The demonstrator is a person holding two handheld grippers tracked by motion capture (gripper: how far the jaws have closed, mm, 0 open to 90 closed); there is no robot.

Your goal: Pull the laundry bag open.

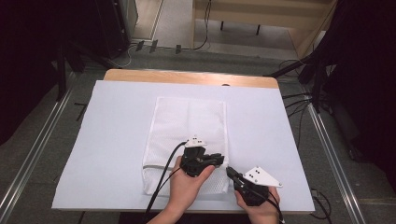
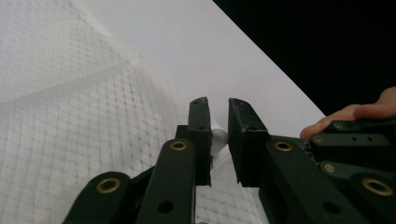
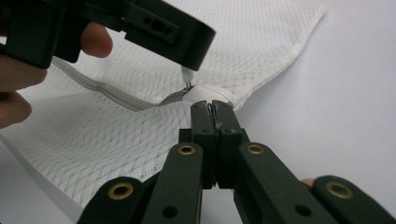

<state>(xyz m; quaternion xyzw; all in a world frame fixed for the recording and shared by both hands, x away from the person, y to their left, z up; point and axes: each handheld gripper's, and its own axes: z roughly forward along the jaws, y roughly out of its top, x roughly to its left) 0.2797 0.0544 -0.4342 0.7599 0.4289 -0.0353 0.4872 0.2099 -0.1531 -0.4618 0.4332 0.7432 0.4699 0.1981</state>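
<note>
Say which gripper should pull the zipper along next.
Left. The left gripper sits at the zipper pull of the mesh bag, while the right gripper is shut on the bag's edge, anchoring it.

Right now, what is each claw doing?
Left claw: jaws slightly apart around the white zipper pull; grip cannot be told.
Right claw: shut on the mesh bag edge.

Your left tongs [image 1: 223,160] cover the mesh bag's [image 1: 187,121] right edge in the high view, so the zipper pull there can't be made out. Bag corner under your left hand [image 1: 189,184] is hidden. Right gripper view: the bag runs off the left edge.
</note>
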